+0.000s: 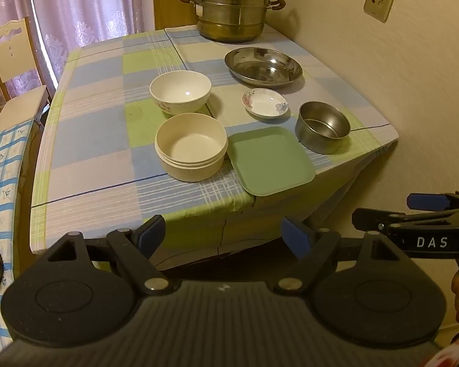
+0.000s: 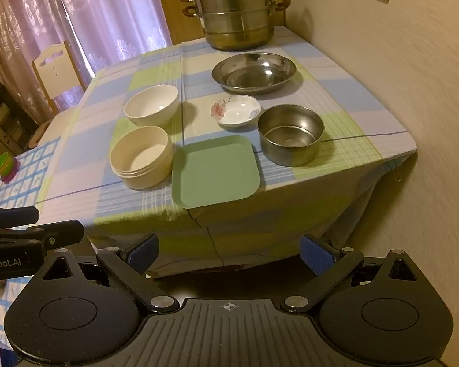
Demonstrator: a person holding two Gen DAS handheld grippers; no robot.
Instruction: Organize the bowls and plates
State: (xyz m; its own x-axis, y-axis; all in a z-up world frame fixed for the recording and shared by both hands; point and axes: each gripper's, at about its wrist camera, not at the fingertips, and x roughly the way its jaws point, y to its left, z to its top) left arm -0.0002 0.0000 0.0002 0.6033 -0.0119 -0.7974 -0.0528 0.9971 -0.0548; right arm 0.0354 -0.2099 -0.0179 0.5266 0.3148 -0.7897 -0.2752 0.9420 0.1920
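I hold both tools short of the bench (image 2: 367, 113), angled down at it; the left tool (image 1: 222, 234) and right tool (image 2: 229, 249) are released, nothing between the pads.

On the checked cloth, all mouth-up and apart:
- green square plate (image 2: 215, 171), at the near edge, one corner overhanging. Probably light, stiff plastic; take it by a raised rim. No long axis.
- cream tub (image 2: 140, 156), just left of it. Grip the wall.
- white bowl (image 2: 151, 108) and flowered saucer (image 2: 235, 110): likely ceramic, glazed, slippery, breakable.
- steel bowl (image 2: 290, 134) and steel dish (image 2: 254, 72): rigid, smooth; pinch the rim.
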